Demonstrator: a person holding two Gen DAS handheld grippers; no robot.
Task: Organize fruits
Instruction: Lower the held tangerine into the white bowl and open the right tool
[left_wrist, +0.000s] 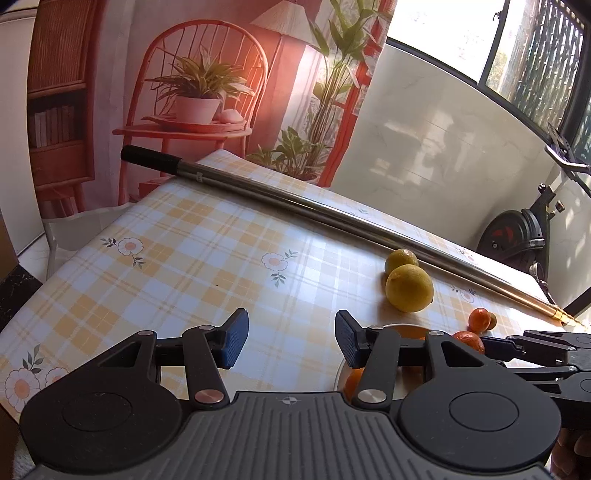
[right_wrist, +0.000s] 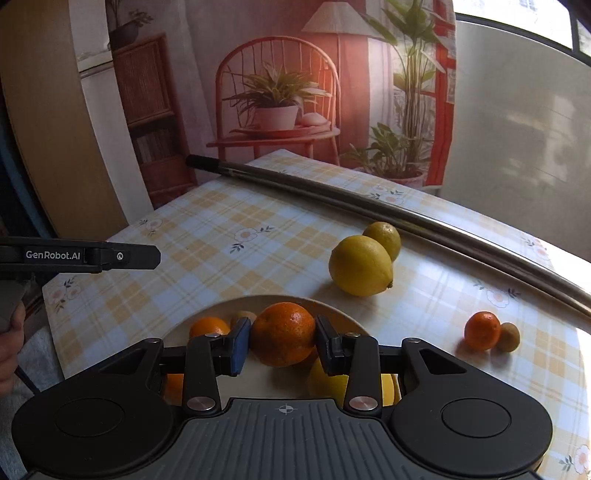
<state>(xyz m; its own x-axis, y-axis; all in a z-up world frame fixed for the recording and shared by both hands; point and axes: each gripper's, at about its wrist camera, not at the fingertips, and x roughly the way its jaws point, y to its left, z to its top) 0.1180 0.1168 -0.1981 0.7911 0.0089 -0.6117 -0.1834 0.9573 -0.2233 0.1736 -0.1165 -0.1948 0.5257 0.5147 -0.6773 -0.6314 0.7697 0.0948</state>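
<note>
Sunlight from the window falls across a table (right_wrist: 229, 221) covered in a yellow plaid cloth with daisy prints, and a printed backdrop of a red chair and potted plants hangs behind it. Along the far side lies a long metal pole (right_wrist: 369, 199) with a black grip; the two lemons (right_wrist: 360, 266) rest just in front of it, touching each other, and the pole probably serves as a stop that keeps round fruit from rolling off the back edge.

Nearest the right wrist camera sits a pale plate (right_wrist: 340, 308), evidently the collecting place, since it already holds a small orange (right_wrist: 208, 326), a brownish fruit (right_wrist: 243, 316) behind it and something yellow lower down, partly hidden by the tool. The right gripper (right_wrist: 282, 345) is clamped on a large orange (right_wrist: 283, 334), one pad against each side, and holds it over the plate; judging by this, the fruit is about to be set down among the others. Whether it already touches the plate cannot be told.

The left gripper (left_wrist: 291, 338) hangs with its blue pads wide apart and nothing between them, over bare cloth beside the plate, seemingly waiting clear of the drop.

Off to the right, a small tangerine (right_wrist: 482, 330) and a brown fruit (right_wrist: 509, 336) sit touching, still loose on the cloth, as do the lemons, so the sorting looks roughly half done
</note>
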